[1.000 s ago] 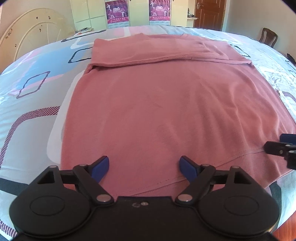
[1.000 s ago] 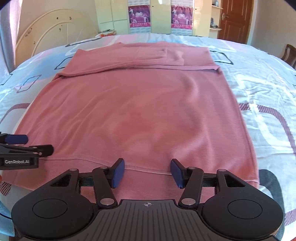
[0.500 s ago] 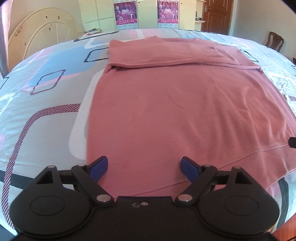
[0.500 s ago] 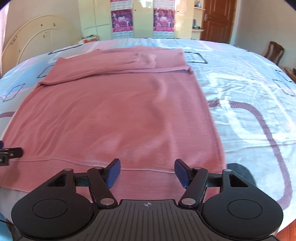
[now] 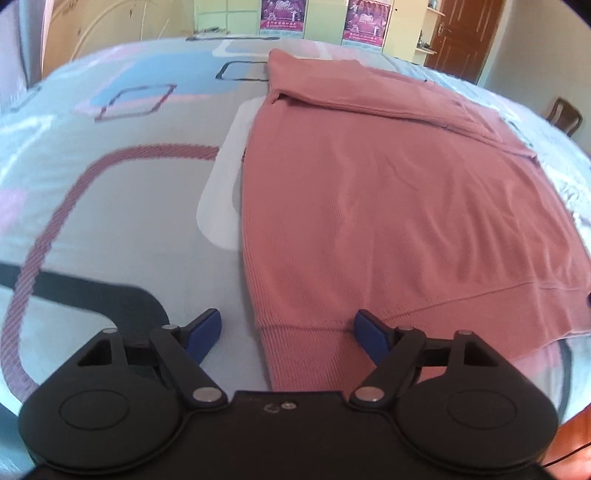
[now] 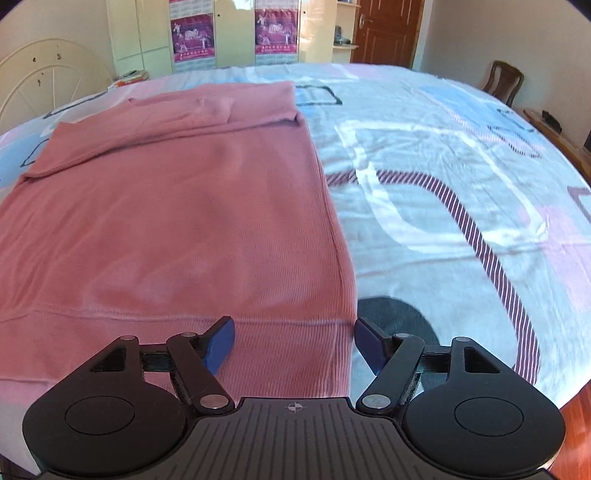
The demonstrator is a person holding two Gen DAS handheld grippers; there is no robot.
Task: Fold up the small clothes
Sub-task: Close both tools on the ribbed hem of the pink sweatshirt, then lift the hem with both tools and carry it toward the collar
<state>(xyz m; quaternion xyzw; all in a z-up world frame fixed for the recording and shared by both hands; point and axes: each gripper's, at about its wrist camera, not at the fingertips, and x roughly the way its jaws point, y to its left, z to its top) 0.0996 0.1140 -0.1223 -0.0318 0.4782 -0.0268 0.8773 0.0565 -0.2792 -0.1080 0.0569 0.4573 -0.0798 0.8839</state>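
A brown door [image 6: 388, 29] and a chair [image 6: 504, 81] stand at the top right. The pink sweater [image 6: 177, 206] lies flat on the bedsheet [image 6: 443, 177]. Its bottom corners sit between each gripper's blue fingers. The left gripper [image 5: 288, 332] is closing, the right gripper [image 6: 293, 341] is opening, and neither pinches it.

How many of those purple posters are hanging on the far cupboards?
2. One poster hangs to the left on the cupboard doors, the other poster to its right, both beyond the bed. More may lie outside the view.
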